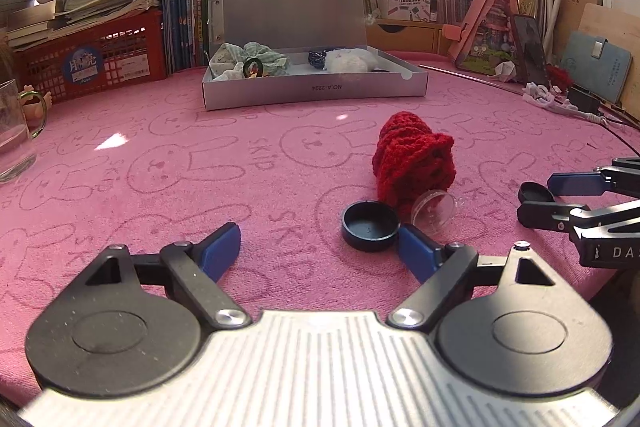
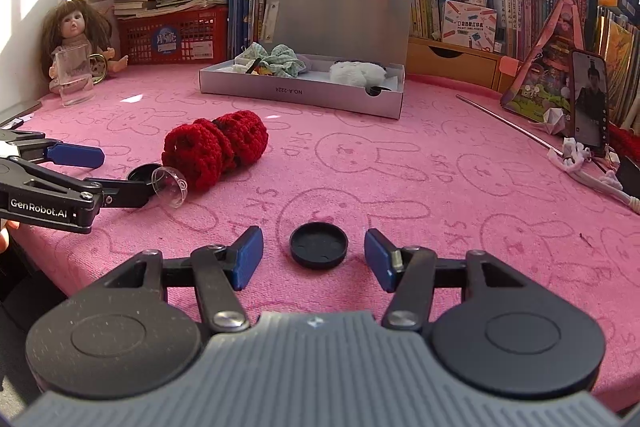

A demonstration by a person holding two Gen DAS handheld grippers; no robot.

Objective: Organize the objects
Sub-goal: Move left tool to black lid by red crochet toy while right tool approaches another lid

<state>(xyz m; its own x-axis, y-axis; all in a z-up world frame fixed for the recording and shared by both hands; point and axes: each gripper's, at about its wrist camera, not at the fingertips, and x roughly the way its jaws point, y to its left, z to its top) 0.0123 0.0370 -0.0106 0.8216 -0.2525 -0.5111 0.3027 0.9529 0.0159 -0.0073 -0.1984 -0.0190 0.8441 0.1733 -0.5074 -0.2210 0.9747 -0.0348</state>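
The black cap (image 2: 318, 245) lies untouched between our right gripper's (image 2: 314, 259) parted jaws; our left gripper (image 1: 320, 251) gapes wide, holding nothing.

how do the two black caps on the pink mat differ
The black cap by the red knit piece lies beside the left hand-held gripper's finger and near a clear dome. The other black cap lies alone between the right hand-held gripper's open pads. Both are round, black, hollow side up.

Pink tabletop (image 2: 440, 187) printed with rabbit outlines, red crocheted yarn piece (image 2: 216, 147), black round lid (image 2: 318, 245), silver-grey box (image 2: 304, 93) behind the yarn, holding what looks like green-checked cloth (image 2: 280, 61)
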